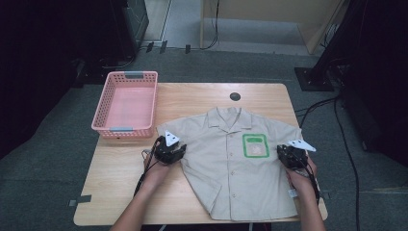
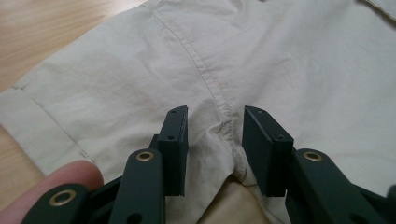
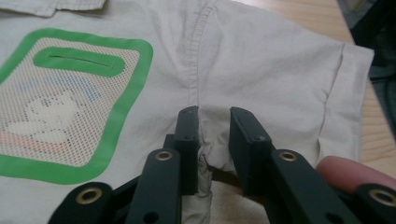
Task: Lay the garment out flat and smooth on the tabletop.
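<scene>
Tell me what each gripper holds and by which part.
Both grip the shirt at its armpits: the left gripper and right gripper each have bunched underarm fabric between their jaws.

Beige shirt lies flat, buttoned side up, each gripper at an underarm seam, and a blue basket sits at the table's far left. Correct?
Not quite: the basket is pink, not blue, as the high view shows. The rest stands: the shirt lies flat, buttoned side up, with the left gripper and right gripper at its underarm seams.
</scene>
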